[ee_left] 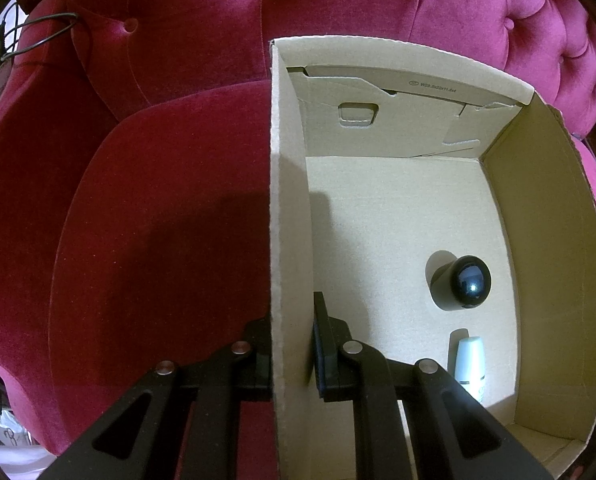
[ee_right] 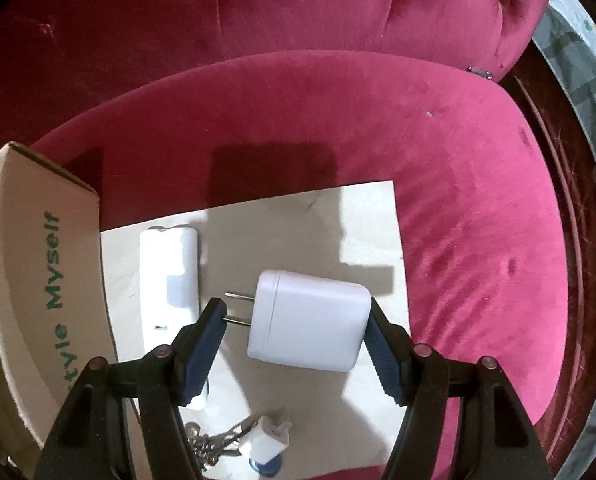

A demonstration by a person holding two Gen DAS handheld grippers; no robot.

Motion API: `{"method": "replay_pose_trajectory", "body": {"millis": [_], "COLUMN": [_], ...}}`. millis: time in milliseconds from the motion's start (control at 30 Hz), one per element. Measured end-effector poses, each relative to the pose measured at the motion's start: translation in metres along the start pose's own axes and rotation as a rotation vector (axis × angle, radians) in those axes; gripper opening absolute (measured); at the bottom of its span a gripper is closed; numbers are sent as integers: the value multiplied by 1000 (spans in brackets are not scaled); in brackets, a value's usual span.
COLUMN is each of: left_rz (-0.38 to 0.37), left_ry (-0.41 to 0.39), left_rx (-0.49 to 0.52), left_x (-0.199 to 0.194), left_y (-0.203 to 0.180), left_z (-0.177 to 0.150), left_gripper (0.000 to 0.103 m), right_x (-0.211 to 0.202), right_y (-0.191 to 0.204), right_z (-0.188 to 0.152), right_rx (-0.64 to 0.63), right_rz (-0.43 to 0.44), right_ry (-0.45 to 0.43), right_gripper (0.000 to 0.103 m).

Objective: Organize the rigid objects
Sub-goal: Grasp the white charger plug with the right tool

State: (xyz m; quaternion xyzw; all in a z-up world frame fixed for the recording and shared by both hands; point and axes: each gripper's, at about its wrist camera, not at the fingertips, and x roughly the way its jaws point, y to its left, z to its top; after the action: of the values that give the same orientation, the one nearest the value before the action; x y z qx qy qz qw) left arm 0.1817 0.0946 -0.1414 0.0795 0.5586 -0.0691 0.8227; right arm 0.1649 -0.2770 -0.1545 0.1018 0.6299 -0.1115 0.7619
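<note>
In the left wrist view my left gripper [ee_left: 291, 356] is shut on the left wall of an open cardboard box [ee_left: 289, 200], one finger outside, one inside. The box stands on a red velvet sofa and holds a black round-capped bottle [ee_left: 460, 282] and a pale green bottle [ee_left: 470, 362]. In the right wrist view my right gripper [ee_right: 295, 338] is shut on a white plug adapter [ee_right: 308, 320], held above a white board [ee_right: 370, 224]; its two prongs point left against the left finger. A white oblong device [ee_right: 169, 268] lies on the board to the left.
A key bunch with a small white tag [ee_right: 257, 440] lies on the board below the adapter. The cardboard box's outer side with green lettering [ee_right: 37, 280] stands at the left. The red sofa seat [ee_right: 478, 220] spreads right; a wooden edge lies beyond.
</note>
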Motion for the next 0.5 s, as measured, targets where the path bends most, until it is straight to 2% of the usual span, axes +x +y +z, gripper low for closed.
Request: {"method": "replay_pose_trajectory", "body": {"millis": [500], "left_rz": [-4], "left_ry": [0], "left_rx": [-4], "left_x": [1], "left_y": [1], "left_z": [0], "left_gripper": [14], "right_x": [-57], "right_y": [36], "right_z": [-8], "right_rx": [-109], "right_rz": [13], "right_ry": [-40], "right_gripper": [72]}}
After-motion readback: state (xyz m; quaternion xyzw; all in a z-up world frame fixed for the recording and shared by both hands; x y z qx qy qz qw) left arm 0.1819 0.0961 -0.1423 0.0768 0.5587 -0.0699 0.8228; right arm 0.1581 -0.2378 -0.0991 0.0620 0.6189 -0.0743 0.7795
